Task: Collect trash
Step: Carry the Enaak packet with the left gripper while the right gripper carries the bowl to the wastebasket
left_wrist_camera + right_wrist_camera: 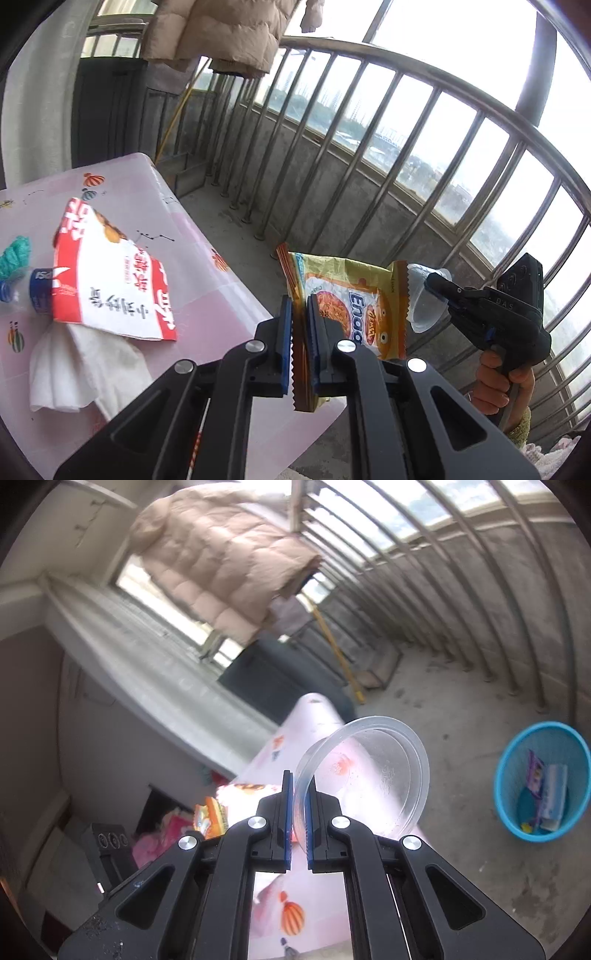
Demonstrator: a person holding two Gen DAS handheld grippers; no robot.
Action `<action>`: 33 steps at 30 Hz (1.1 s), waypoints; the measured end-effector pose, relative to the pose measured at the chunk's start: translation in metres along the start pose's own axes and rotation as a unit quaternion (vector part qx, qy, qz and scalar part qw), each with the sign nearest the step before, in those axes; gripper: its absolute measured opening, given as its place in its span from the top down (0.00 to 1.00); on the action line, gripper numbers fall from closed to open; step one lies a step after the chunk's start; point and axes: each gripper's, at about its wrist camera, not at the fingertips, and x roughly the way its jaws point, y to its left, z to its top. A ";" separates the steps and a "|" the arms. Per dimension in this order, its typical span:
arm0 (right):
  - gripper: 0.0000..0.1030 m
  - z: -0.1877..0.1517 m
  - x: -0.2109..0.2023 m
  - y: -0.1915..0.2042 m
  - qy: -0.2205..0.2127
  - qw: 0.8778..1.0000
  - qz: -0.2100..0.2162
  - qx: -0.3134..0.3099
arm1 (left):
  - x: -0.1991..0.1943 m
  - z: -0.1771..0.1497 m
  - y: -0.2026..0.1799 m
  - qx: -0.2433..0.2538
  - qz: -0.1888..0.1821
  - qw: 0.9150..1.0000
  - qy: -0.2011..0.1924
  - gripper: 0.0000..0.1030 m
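Left wrist view
- Left gripper (300, 332): its fingers (285, 343) pinch the edge of a yellow and orange snack wrapper (354, 295), which hangs in the air past the counter edge, in front of the balcony railing (406, 147).
- Counter (207, 280): covered with a pink cloth; on it lie a red and white snack bag (110, 280), a white tissue (70, 373) partly under that bag, and a plastic bottle (26, 291) with a blue label.
- Right gripper (434, 282): held by a hand (498, 384) at the right; its fingers grip a clear plastic cup (424, 306) just beside the wrapper.

Right wrist view
- Right gripper (299, 812): the fingers (288, 812) are pressed on the rim of the clear plastic cup (373, 771), which is tilted on its side over the counter (317, 716).
- Blue basket (509, 794): stands on the concrete floor (461, 849) at the right, well apart from the cup; some packets (550, 794) lie inside.
- Background: a beige padded jacket (229, 561) hangs above.
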 end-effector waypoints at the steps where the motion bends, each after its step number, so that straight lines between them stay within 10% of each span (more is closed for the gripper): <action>1: 0.96 0.002 0.001 -0.021 -0.003 0.999 -0.023 0.028 | 0.022 0.004 -0.010 0.010 -0.006 1.000 0.022 0.93; 12: 0.96 0.018 0.041 -0.187 0.008 0.965 -0.143 0.218 | 0.256 0.019 -0.089 0.125 0.040 0.968 0.215 0.92; 26: 0.96 0.022 0.056 -0.265 0.031 0.941 -0.208 0.265 | 0.447 -0.037 -0.092 0.253 0.199 0.877 0.357 0.92; 33: 0.93 0.016 0.055 -0.282 0.034 0.935 -0.211 0.282 | 0.499 -0.060 -0.085 0.187 0.200 0.868 0.415 0.87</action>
